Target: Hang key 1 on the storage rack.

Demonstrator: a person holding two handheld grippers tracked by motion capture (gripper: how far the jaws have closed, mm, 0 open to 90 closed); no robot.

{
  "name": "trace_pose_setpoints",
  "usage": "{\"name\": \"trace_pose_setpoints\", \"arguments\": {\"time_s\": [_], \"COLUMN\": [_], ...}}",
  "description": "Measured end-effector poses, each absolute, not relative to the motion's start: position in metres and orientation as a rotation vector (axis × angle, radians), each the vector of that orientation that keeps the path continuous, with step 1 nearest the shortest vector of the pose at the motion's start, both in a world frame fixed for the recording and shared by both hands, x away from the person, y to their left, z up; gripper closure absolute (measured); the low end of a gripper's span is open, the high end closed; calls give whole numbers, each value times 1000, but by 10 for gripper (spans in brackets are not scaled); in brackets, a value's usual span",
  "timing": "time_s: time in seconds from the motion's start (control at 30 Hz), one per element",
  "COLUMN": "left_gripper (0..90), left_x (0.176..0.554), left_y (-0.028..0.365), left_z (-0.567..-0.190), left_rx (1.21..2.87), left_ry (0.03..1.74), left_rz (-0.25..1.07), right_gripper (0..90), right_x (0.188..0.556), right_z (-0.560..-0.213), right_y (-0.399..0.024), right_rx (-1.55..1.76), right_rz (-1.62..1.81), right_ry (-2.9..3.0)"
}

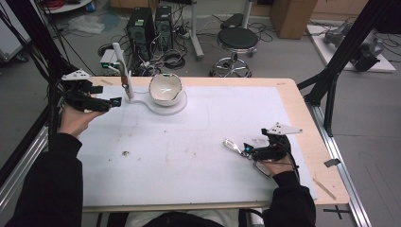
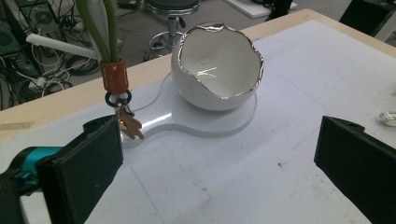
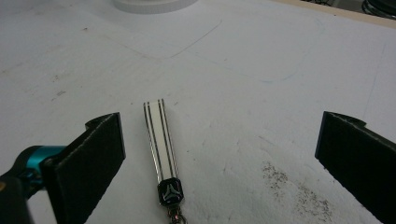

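Right tongs (image 1: 246,150) hover low over the white surface (image 1: 189,156), jaws wide apart, nothing gripped. A striped key strap (image 3: 161,142) lies flat between the jaws in the right gripper view, closer to the left jaw, its black clasp (image 3: 170,191) toward the camera. In the high view the strap (image 1: 232,146) sits just ahead of the jaw tips, right of centre on the surface.

Left tongs (image 1: 113,102) are raised at the far left, jaws also apart and empty. Ahead of them is a white egg-shaped bowl (image 2: 217,70) with a silver rim, sitting on a white stand base (image 2: 205,123). Beside it a green loop with an orange-brown collar (image 2: 114,74) hangs with small gold keys (image 2: 130,126), just past the left jaw; what it hangs from is cut off.

Step looks like approach to pick up the strap with the right tongs; not yet grasped. Next move likely needs the right tongs shifted sideways to centre the strap, lowered to the surface, then closed across its narrow width. Strap is thin and flat, so jaws may skid over it. Destination is probably the bowl or the stand, but can't tell which.
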State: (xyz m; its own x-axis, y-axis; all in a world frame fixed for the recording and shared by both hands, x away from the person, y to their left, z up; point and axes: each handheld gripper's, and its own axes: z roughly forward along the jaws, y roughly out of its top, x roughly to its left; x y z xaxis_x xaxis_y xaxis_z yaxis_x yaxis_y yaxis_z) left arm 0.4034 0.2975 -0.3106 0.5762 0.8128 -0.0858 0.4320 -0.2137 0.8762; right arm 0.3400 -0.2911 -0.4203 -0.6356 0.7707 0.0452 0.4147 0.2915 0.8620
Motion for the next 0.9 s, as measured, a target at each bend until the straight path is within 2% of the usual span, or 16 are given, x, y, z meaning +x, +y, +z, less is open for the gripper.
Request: {"name": "trace_pose_setpoints", "arguments": {"time_s": [0.63,0.9], "left_gripper": [17,17], "left_x": [373,362], "left_y": [311,314], "left_z": [-343,-354], "left_rx": [1879,1845], "left_ry": [1015,1022], "left_rz": [496,490], "right_gripper": [6,6], "right_x": [340,340], "right_z": [-422,-422], "right_y": [-289,-289], "right_rx": [1056,1055], "right_rz": [1276,1275], "right_ry": [2211,2211]}}
